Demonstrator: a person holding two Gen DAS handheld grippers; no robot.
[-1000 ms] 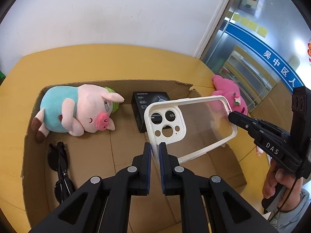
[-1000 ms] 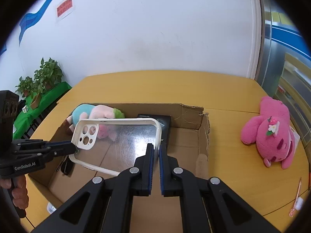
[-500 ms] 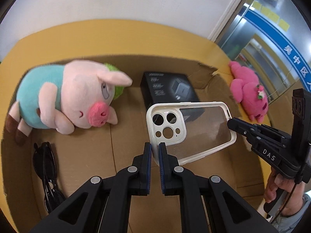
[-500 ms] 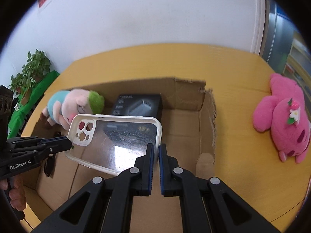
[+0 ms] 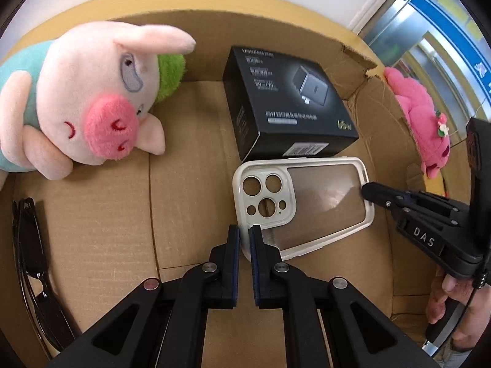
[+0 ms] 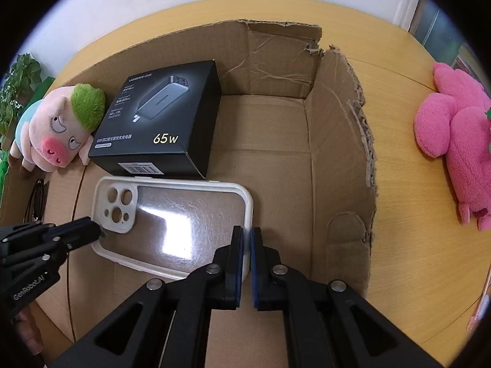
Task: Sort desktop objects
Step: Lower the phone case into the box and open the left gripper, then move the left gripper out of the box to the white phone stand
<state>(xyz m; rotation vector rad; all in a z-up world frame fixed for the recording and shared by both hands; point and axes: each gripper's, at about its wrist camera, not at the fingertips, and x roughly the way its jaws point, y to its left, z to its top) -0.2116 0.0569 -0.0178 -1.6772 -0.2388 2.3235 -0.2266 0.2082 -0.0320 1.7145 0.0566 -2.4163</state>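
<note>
A clear phone case (image 5: 307, 205) with a white rim is held low inside the cardboard box (image 5: 190, 211), close to its floor and just in front of a black charger box (image 5: 288, 104). My left gripper (image 5: 244, 233) is shut on the case's camera-end edge. My right gripper (image 6: 247, 236) is shut on the opposite short edge of the case (image 6: 184, 217). Each gripper shows in the other's view, the right one (image 5: 368, 190) and the left one (image 6: 95, 230).
A pink pig plush (image 5: 92, 104) in a teal shirt lies at the box's left end. Black sunglasses (image 5: 30, 245) lie along the left wall. A pink plush (image 6: 460, 135) lies on the yellow table (image 6: 414, 214) outside the torn right wall.
Both grippers have lowered the phone case from above the box down to near the box floor, in front of the black charger box.
</note>
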